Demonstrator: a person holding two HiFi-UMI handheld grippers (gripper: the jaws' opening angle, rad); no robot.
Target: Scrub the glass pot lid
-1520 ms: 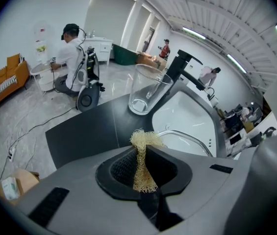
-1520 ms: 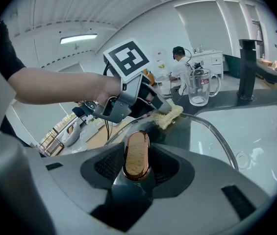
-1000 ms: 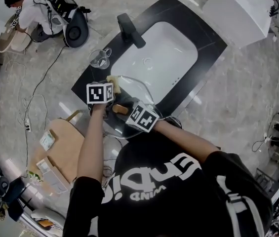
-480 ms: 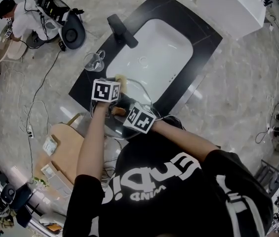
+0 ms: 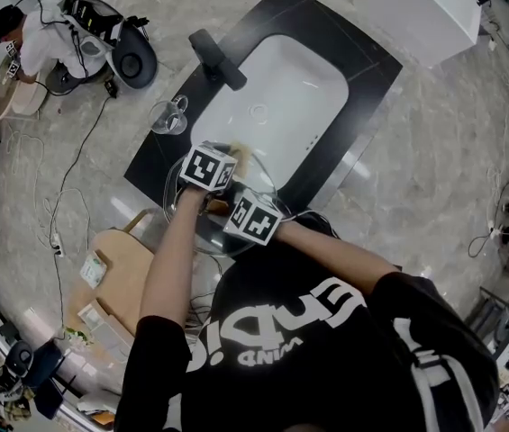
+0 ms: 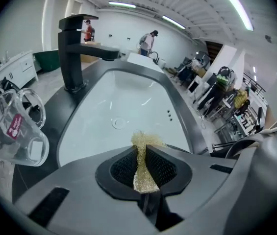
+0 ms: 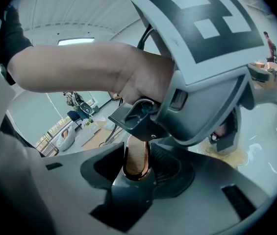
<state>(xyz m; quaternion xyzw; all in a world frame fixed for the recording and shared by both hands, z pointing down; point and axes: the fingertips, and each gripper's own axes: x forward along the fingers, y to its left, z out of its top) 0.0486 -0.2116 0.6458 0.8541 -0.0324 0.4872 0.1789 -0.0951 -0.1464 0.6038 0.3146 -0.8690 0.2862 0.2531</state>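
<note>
The glass pot lid [image 5: 185, 230] is held tilted over the near rim of the sink. My right gripper [image 5: 227, 207] is shut on the lid's brown knob [image 7: 136, 160], which sits upright between its pads. My left gripper [image 5: 234, 162] is shut on a golden wire scrubber [image 6: 144, 168], which sticks out past the fingertips above the white basin [image 6: 123, 106]. In the right gripper view the left gripper [image 7: 224, 136] presses the scrubber [image 7: 229, 154] against the glass just beyond the knob. Most of the lid is hidden under both grippers and the hands.
A black faucet [image 5: 216, 58] stands at the sink's far left, with a clear glass mug [image 5: 168, 117] beside it on the black counter [image 5: 150, 165]. A white box [image 5: 425, 12] is at top right. A cardboard box [image 5: 119, 273] and cables lie on the floor to the left, where a person [image 5: 33, 30] crouches.
My left gripper has slid right and away across the lid with the scrubber, rolling as it went. The right gripper has kept still on the knob.
</note>
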